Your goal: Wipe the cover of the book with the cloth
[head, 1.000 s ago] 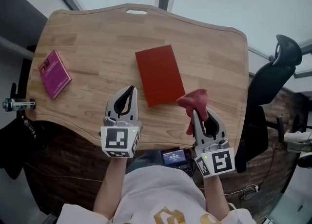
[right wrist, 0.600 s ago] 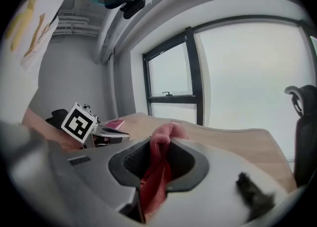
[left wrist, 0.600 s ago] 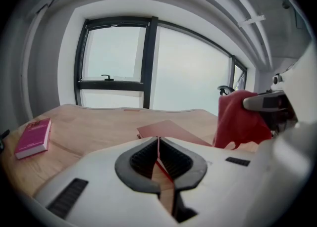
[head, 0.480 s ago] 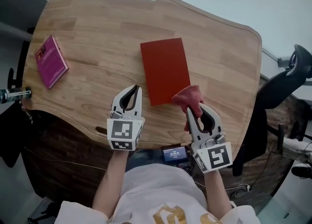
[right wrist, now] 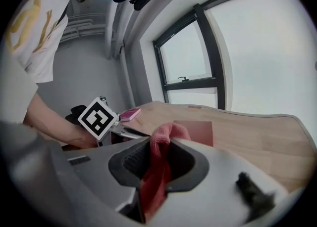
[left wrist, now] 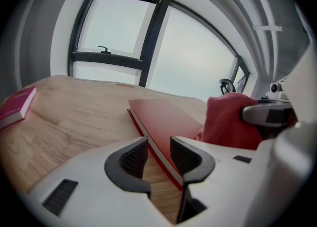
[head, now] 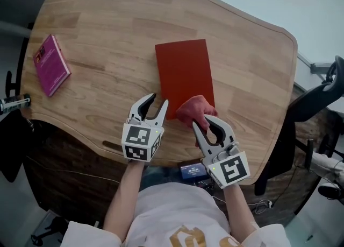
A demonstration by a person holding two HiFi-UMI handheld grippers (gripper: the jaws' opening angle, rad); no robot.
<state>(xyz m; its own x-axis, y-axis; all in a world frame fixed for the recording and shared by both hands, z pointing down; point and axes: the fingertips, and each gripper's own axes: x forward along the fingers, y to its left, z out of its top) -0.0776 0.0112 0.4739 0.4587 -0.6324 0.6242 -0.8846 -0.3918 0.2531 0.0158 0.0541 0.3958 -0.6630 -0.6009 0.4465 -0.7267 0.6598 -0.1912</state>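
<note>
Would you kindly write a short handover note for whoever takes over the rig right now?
Left hand-held gripper: jaws have just been opening, gripping nothing, by the red book's near left corner.
Right hand-held gripper: shut on the pink-red cloth, bunched at the book's near right corner.
Done: cloth in grip, at the book.
Left: wipe the cover; perhaps steady the book first.

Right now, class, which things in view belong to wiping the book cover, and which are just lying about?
Job: red book; red cloth, clamped in right tool; left tool, jaws just opening, book's edge between them, ungripped.
Lying about: pink book; black chair.
</note>
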